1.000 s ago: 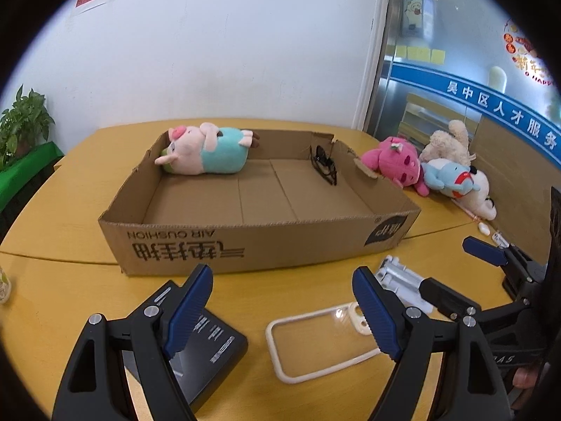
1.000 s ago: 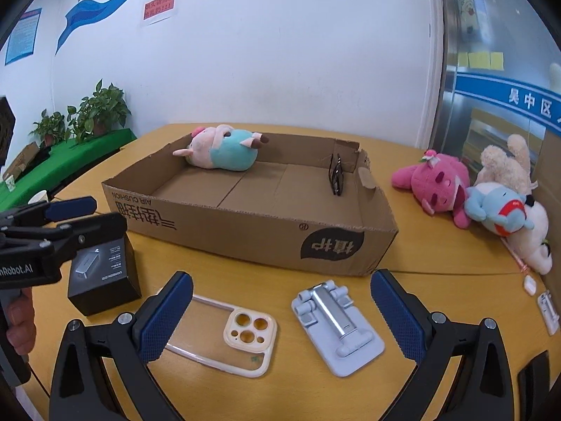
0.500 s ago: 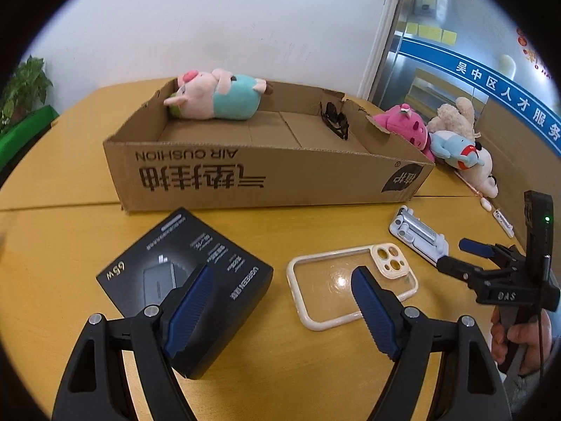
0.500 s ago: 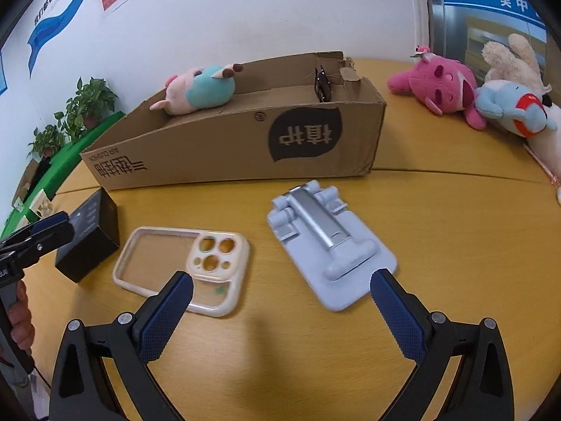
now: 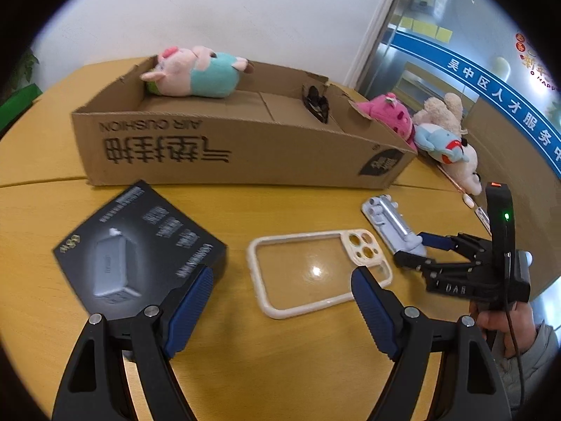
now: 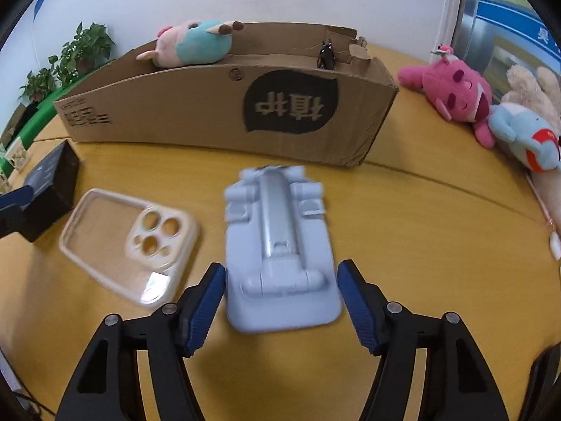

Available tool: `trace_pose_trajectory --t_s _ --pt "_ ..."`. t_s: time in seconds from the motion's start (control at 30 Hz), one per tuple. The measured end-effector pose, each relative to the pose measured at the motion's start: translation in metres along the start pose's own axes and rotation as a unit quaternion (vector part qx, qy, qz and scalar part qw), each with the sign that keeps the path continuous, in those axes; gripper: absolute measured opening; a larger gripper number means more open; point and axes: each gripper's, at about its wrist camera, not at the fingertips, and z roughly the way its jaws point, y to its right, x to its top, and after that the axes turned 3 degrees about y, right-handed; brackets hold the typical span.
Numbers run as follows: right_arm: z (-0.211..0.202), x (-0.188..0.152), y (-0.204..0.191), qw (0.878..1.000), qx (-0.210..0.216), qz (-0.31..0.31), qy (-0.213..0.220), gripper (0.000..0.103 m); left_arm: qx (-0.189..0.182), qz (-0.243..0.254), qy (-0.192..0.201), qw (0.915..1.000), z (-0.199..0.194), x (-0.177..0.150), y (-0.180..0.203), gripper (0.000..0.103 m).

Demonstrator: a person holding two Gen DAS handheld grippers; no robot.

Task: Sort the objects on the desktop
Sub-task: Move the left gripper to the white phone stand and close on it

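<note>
The yellow wooden table (image 5: pixel 280 368) carries everything, and a seam runs across its top. The biggest thing on it is the open cardboard box (image 6: pixel 196 105), lying at 12 o'clock from both claws, its long printed wall turned toward them. Inside it, at the far wall, a pink pig plush in a teal shirt (image 5: pixel 196 77) lies on its side; a pair of black glasses (image 5: pixel 315 103) stands near the box's 3 o'clock end. Outside that end, at about 2 o'clock in the left wrist view, a pink plush (image 6: pixel 452 91), a beige plush (image 5: pixel 441 108) and a light blue plush (image 6: pixel 526 140) lie bunched together on the table.

A black charger box (image 5: pixel 140 245) lies flat at 10 o'clock from the left claw (image 5: pixel 280 308); the near corner of the box sits just beside the claw's left pad. This claw is spread wide and holds nothing. A clear phone case with a cream rim (image 5: pixel 315 270) lies flat between the charger box and the pale blue folding phone stand (image 6: pixel 277 245), apart from both, with its camera cut-outs turned toward the stand.

The right claw (image 6: pixel 280 301) is low over the table, its blue pads (image 6: pixel 207 301) standing on either side of the stand's near end. The pads are close to the stand's edges, with a thin gap showing on the right side.
</note>
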Motion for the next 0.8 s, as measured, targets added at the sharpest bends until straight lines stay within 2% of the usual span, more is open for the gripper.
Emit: trace_pose_trajectory --t_s 0.13,0.2,0.3,0.37,0.4,0.43,0.53,0.63,0.67,0.7,0.73,0.8 --pt "-0.01 -0.016 -0.015 1.0 -0.004 -0.003 -0.001 0.066 -0.036 0.01 -0.019 0.9991 0.016 0.008 0.02 0.081" --pt "-0.007 -0.02 -0.01 1.0 -0.012 0.021 0.0 0.082 -0.06 0.012 -0.028 0.9977 0.026 0.016 0.032 0.081" --pt "-0.002 -0.019 -0.001 0.999 -0.001 0.048 0.006 0.088 -0.09 0.018 -0.05 0.9945 0.044 0.029 0.051 0.081" --pt "0.001 -0.018 -0.001 0.999 -0.011 0.037 0.009 0.082 -0.111 0.021 -0.066 0.9914 0.058 0.037 0.066 0.081" --pt "-0.001 -0.019 -0.002 0.999 -0.009 0.037 0.013 0.07 -0.12 0.023 -0.073 0.9899 0.064 0.039 0.073 0.081" --pt "-0.005 -0.02 -0.003 0.999 -0.007 0.04 0.019 0.065 -0.13 0.025 -0.085 0.9876 0.074 0.042 0.082 0.081" --pt "-0.01 -0.025 0.001 0.998 0.0 0.064 0.028 0.065 -0.147 0.021 -0.115 0.9822 0.097 0.045 0.101 0.08" --pt "-0.017 -0.028 0.009 0.995 0.017 0.096 0.034 0.064 -0.163 0.011 -0.145 0.9758 0.117 0.043 0.118 0.075" --pt "-0.019 -0.03 0.011 0.993 0.022 0.106 0.037 0.064 -0.163 0.012 -0.157 0.974 0.123 0.041 0.123 0.07" --pt "-0.02 -0.031 0.013 0.993 0.025 0.11 0.04 0.064 -0.157 0.018 -0.171 0.9726 0.131 0.039 0.129 0.065" --pt "-0.023 -0.034 0.014 0.992 0.029 0.117 0.044 0.064 -0.13 0.027 -0.19 0.9728 0.139 0.033 0.135 0.062" --pt "-0.025 -0.038 0.016 0.991 0.033 0.123 0.05 0.064 -0.124 0.019 -0.201 0.9716 0.146 0.029 0.138 0.056"
